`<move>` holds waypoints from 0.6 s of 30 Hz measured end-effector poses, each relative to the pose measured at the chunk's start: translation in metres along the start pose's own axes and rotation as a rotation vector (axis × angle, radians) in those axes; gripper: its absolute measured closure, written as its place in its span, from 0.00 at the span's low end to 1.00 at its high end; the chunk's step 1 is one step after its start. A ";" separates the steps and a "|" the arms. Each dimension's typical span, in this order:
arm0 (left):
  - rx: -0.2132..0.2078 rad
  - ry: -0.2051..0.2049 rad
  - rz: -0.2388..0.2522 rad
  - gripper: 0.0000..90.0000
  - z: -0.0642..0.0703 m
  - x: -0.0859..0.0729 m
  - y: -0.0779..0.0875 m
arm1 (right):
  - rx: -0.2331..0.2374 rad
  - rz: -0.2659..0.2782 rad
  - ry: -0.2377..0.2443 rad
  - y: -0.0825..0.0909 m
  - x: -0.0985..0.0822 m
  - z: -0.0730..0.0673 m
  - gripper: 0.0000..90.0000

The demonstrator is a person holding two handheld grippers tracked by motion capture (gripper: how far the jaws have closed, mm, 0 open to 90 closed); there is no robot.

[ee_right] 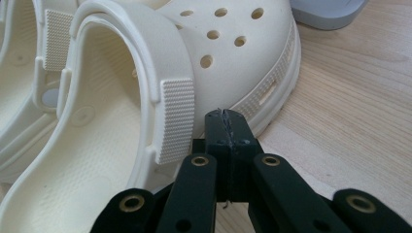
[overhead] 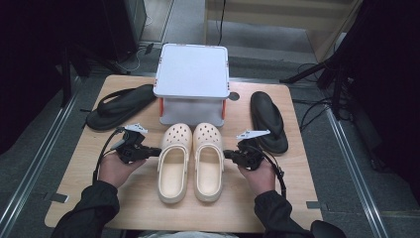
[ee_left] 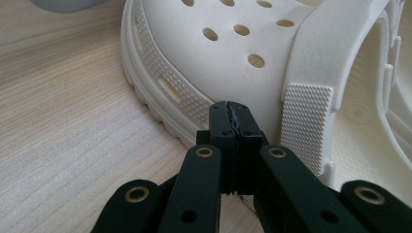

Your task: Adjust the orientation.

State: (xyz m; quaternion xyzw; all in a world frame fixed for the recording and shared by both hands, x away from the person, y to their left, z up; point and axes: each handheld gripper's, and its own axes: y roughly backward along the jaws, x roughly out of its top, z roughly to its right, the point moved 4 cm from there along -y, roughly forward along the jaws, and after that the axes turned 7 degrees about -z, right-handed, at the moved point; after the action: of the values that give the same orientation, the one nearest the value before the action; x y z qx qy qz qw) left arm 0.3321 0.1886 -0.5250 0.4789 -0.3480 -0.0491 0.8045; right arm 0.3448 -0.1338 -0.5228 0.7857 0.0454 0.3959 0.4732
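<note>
At the middle of the wooden surface [overhead: 99,193], a pair of cream clogs stands side by side, toes toward the grey-topped stand [overhead: 192,74]. The left claw [overhead: 157,151] sits at the outer side of the left clog [overhead: 173,166], the right claw [overhead: 227,154] at the outer side of the right clog [overhead: 208,161]; both claws are pressed together, gripping nothing. To do this well, press inward evenly and low on each sole, so the pair stays aligned and neither tips.

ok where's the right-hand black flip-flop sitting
In the high view the black flip-flop lies on the table's right side, right of the white box and just beyond the right gripper.
</note>
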 end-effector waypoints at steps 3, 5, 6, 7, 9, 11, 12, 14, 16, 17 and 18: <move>-0.007 -0.005 -0.001 1.00 0.003 0.000 -0.001 | 0.002 -0.009 0.005 -0.003 0.000 0.000 1.00; -0.007 -0.015 -0.006 1.00 0.006 0.000 -0.002 | -0.004 -0.013 0.009 -0.005 0.000 0.000 1.00; -0.010 -0.017 -0.007 1.00 0.007 0.000 -0.002 | -0.001 -0.012 0.010 -0.005 0.000 0.001 1.00; -0.015 -0.020 -0.008 1.00 0.008 0.000 -0.003 | -0.002 -0.011 0.009 -0.005 0.000 0.001 1.00; -0.020 -0.031 -0.010 1.00 0.011 0.000 -0.004 | 0.002 -0.009 0.004 -0.005 0.000 0.002 1.00; -0.026 -0.025 -0.006 1.00 0.012 0.000 -0.004 | -0.001 -0.008 0.007 -0.005 0.001 0.002 1.00; -0.025 -0.026 -0.008 1.00 0.011 0.000 -0.004 | 0.000 -0.006 0.007 -0.005 0.001 0.002 1.00; -0.028 -0.020 -0.005 1.00 0.011 0.000 -0.004 | 0.005 -0.004 0.006 -0.005 0.001 0.003 1.00; -0.030 -0.022 -0.005 1.00 0.012 0.000 -0.004 | 0.006 0.001 -0.001 -0.005 0.002 0.003 1.00; -0.030 -0.023 -0.005 1.00 0.012 0.000 -0.004 | 0.007 0.002 -0.001 -0.005 0.002 0.003 1.00; -0.027 -0.028 -0.008 1.00 0.013 0.000 -0.005 | 0.006 0.002 -0.004 -0.005 0.002 0.004 1.00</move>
State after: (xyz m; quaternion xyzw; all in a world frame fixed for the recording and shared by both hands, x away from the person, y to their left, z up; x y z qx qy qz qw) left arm 0.3255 0.1767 -0.5247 0.4685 -0.3567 -0.0637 0.8058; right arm 0.3505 -0.1326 -0.5266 0.7880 0.0449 0.3947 0.4705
